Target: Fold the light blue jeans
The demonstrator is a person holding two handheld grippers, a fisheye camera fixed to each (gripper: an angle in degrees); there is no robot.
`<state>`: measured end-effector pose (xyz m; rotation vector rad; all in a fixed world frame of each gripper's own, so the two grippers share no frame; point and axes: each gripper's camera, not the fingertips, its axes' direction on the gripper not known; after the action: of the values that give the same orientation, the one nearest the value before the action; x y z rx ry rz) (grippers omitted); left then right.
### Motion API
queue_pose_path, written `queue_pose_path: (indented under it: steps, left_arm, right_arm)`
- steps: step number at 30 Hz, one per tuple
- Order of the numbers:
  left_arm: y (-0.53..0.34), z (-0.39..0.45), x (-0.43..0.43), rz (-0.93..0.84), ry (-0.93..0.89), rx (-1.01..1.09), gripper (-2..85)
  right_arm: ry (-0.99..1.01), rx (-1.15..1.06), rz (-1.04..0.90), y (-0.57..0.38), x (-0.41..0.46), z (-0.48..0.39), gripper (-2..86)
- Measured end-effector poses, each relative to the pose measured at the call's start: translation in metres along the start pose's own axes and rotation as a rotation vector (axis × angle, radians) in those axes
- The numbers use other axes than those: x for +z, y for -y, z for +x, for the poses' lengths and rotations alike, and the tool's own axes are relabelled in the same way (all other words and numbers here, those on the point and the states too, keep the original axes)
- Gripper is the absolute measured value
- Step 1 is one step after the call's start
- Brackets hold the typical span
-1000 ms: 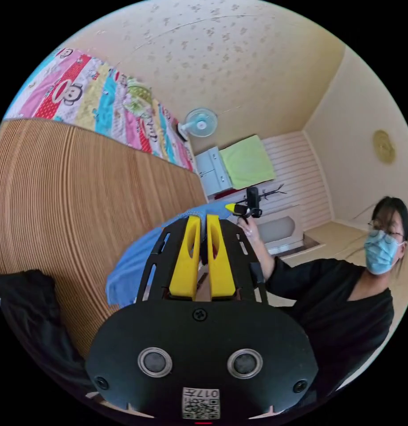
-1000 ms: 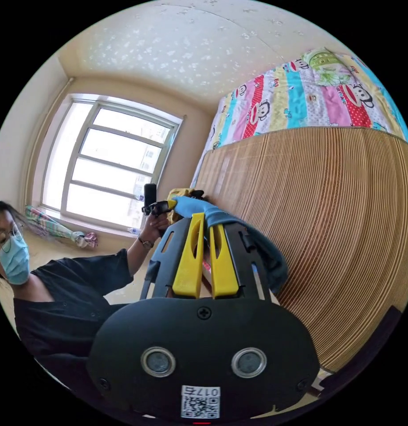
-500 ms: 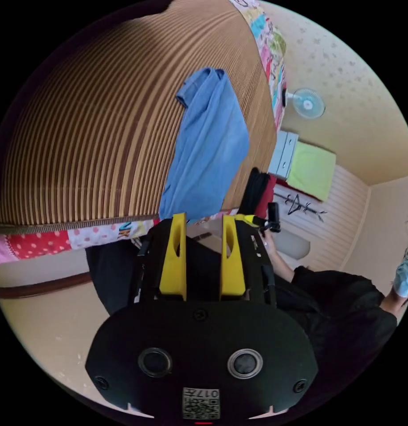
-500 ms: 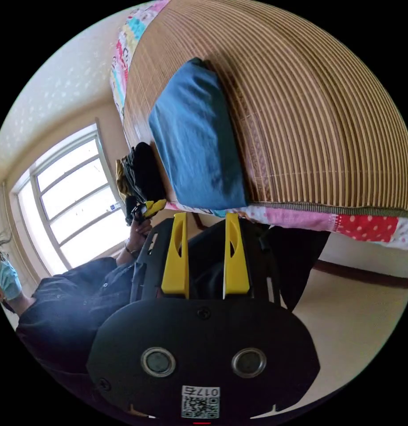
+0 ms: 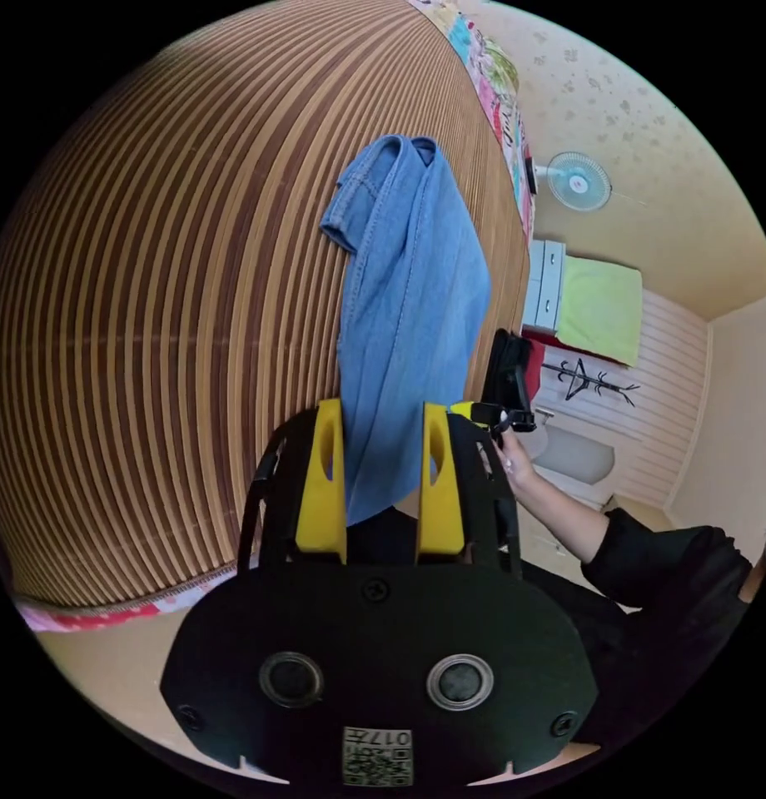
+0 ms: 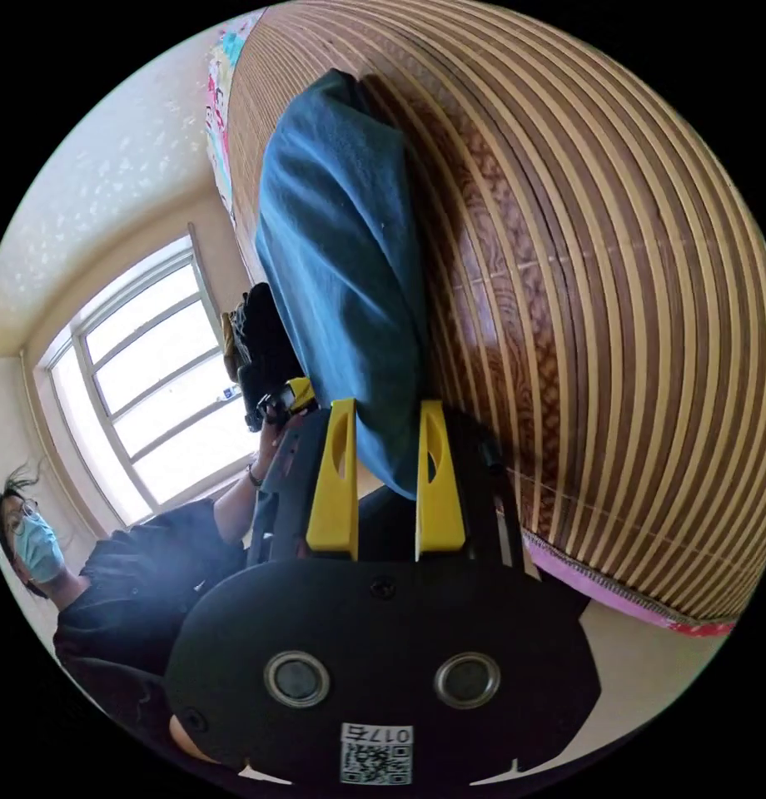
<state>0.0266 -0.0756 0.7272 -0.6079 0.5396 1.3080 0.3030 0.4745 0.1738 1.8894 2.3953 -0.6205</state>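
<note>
One pair of light blue jeans (image 5: 412, 308) lies folded lengthwise on the bamboo mat (image 5: 166, 275) near the bed's edge, its near end showing between the parted jaws of the left tool (image 5: 375, 466) and likewise the right tool (image 6: 383, 466), both gaping and holding nothing.

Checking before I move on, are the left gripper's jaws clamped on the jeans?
No, the left gripper is open, jeans lying between its jaws.

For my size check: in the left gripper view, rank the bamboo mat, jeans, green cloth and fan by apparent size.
1. bamboo mat
2. jeans
3. green cloth
4. fan
The cloth and fan sit farther away, so apparent size only.
</note>
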Motion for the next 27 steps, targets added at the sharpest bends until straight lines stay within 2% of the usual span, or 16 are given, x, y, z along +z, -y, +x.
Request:
queue_pose_path:
  steps: [2, 5, 9, 12, 21, 27]
  left_arm:
    - [-0.01, 0.0, 0.006, 0.001, 0.03, -0.04, 10.9]
    - [-0.022, -0.004, 0.018, -0.094, 0.026, -0.069, 8.5]
    - [-0.042, 0.013, -0.005, -0.074, -0.15, 0.003, 6.4]
    - [-0.051, 0.047, -0.041, -0.026, -0.148, 0.088, 6.3]
    - [-0.07, 0.149, -0.195, 0.214, -0.076, 0.361, 6.3]
    - [-0.129, 0.172, -0.303, 0.387, 0.036, 0.397, 6.5]
  right_arm:
    - [0.068, 0.07, -0.012, -0.011, 0.001, 0.012, 9.1]
    - [0.149, 0.105, -0.058, -0.032, 0.002, 0.013, 7.3]
    - [0.326, 0.019, -0.043, -0.057, -0.005, -0.021, 6.2]
    - [0.397, -0.076, -0.046, -0.066, -0.007, -0.07, 5.7]
    - [0.375, -0.445, -0.104, -0.049, 0.009, -0.268, 5.5]
    - [0.362, -0.641, -0.185, -0.047, 0.097, -0.394, 5.9]
